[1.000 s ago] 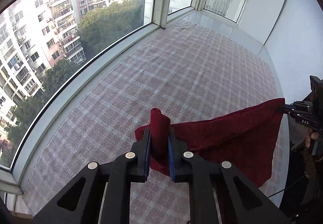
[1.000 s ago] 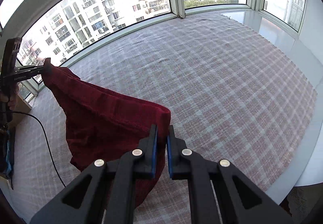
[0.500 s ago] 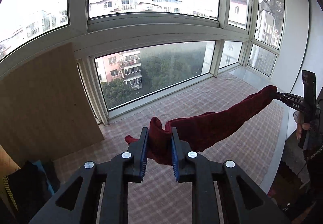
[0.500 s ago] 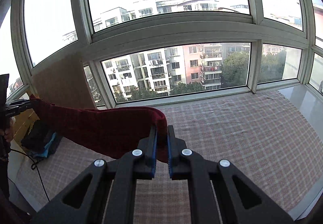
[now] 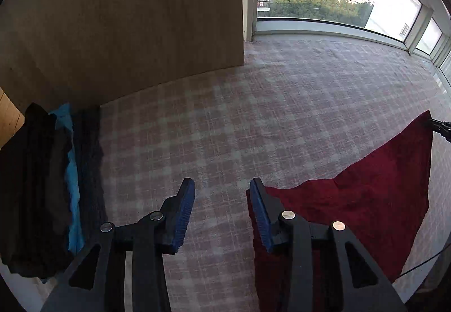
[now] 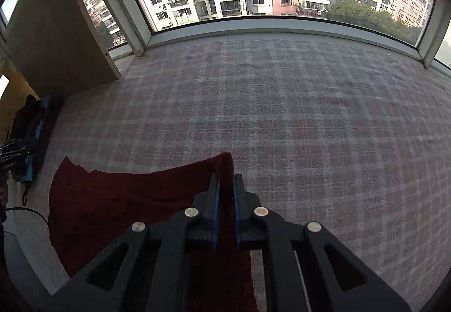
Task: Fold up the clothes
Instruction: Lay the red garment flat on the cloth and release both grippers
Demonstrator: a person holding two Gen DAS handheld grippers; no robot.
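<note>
- Dark red, soft knit-looking cloth garment (image 5: 375,199) lies spread on the pink-and-grey checked cloth-covered counter (image 5: 225,120), near the front edge; part of it seems to drape over that edge, can't tell how far.
- Right gripper (image 6: 225,188): jaws nearly together, pinching the garment's raised far corner (image 6: 222,160). That corner is lifted off the counter; rest of the cloth sags down and to the left.
- Left gripper (image 5: 222,199): jaws wide apart, nothing between them. It hangs just beside the garment's left edge; the right-hand blue pad (image 5: 260,216) is at or touching the cloth, can't tell which.
- Handling, as a guess: light, limp, no stiffness, so it'll droop and crease wherever it isn't held. Nap looks fuzzy, so grip shd be good w/ little slip. Not fragile.
- Where to hold: corners or hem edges, w/ two holds well apart so the edge stays taut; a mid-panel pinch wd just bunch it.
- Free left edge (image 6: 64,168) shows a stepped outline, prob. layers not lined up; can't tell if it's folded over.
- Containers: none in view. A heap of dark clothes with a bright blue piece (image 5: 42,185) sits at the counter's left end below a brown wooden board (image 5: 121,19); can't tell if those are folded.
</note>
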